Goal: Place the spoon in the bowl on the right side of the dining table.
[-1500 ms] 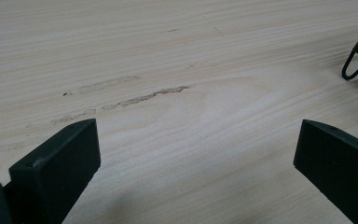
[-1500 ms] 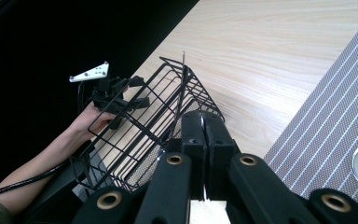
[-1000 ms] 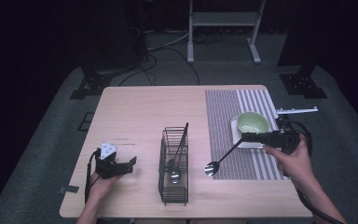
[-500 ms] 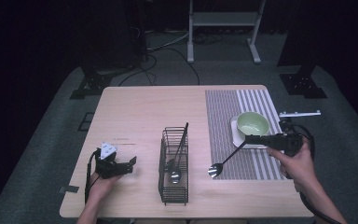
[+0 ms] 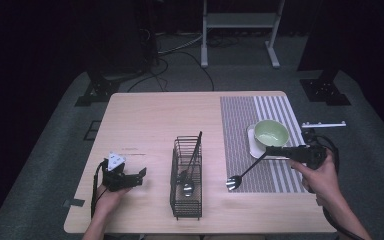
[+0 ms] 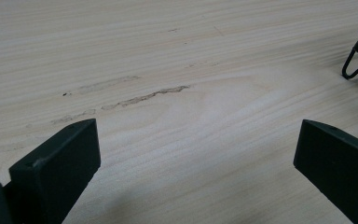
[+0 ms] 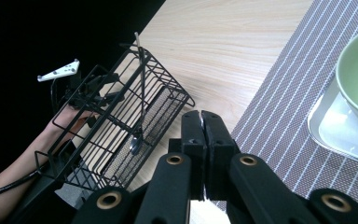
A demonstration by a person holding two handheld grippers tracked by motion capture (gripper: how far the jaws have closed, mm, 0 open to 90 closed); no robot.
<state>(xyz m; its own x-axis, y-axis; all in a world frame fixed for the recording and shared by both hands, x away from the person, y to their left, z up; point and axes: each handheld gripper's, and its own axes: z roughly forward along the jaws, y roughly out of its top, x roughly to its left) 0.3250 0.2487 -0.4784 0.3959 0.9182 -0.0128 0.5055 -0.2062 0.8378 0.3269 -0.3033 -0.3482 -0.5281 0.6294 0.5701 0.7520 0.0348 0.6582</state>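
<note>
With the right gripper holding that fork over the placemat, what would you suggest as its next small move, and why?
Probably lower the fork onto the striped placemat beside the green bowl. The right gripper is shut on its handle, with the head low over the mat, away from the wire basket.

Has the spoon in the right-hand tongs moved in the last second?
Yes. In the high view the spoon held by the right tongs has slid right, away from the wire basket, so its bowl now lies over the striped mat's left edge.
</note>
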